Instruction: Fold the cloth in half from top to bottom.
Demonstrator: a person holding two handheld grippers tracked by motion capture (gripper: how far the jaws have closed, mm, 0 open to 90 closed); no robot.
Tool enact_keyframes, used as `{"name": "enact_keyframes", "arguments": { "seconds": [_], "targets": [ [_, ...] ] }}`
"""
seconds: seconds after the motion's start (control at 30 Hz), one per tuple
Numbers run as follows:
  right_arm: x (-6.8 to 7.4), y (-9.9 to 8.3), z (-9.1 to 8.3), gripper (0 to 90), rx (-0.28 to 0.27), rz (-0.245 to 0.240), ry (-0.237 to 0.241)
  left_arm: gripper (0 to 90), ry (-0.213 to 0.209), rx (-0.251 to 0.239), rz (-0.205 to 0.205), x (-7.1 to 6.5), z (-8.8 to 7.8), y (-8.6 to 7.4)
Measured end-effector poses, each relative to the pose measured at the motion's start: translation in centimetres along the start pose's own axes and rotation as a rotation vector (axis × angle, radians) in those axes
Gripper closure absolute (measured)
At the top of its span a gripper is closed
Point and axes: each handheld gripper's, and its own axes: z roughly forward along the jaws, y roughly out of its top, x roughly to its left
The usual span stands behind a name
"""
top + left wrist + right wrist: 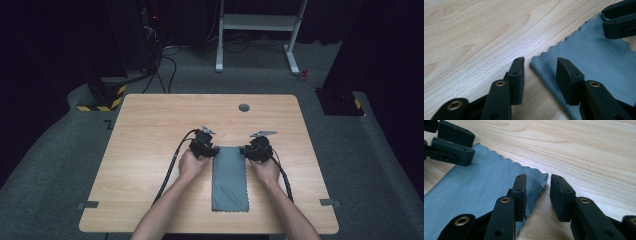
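Two grippers at grey cloth (229, 177) far corners | left gripper (540, 72) unclenched, straddling corner | right gripper (538, 191) unclenched, straddling corner

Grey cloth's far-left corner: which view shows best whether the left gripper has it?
Left gripper view: the grey cloth corner lies between open jaws, unpinched. High view hides it behind the left gripper. Right gripper view shows it far off.

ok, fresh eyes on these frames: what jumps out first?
The grey-blue cloth with its scalloped edge, lying flat lengthwise near the front of the wooden table. Next, the left gripper and right gripper, one at each far corner of the cloth. In each gripper view the open jaws straddle a corner without pinching it: left gripper, right gripper.
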Motion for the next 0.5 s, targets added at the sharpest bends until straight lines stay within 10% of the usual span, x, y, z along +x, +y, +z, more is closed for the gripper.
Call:
{"name": "enact_keyframes", "arguments": {
  "seconds": [0.5],
  "targets": [
    [0.65,0.68,0.59,88.6,0.033,-0.075,0.004,85.5,-0.061,0.001,0.023,-0.32,0.5,0.28]
  ]
}}
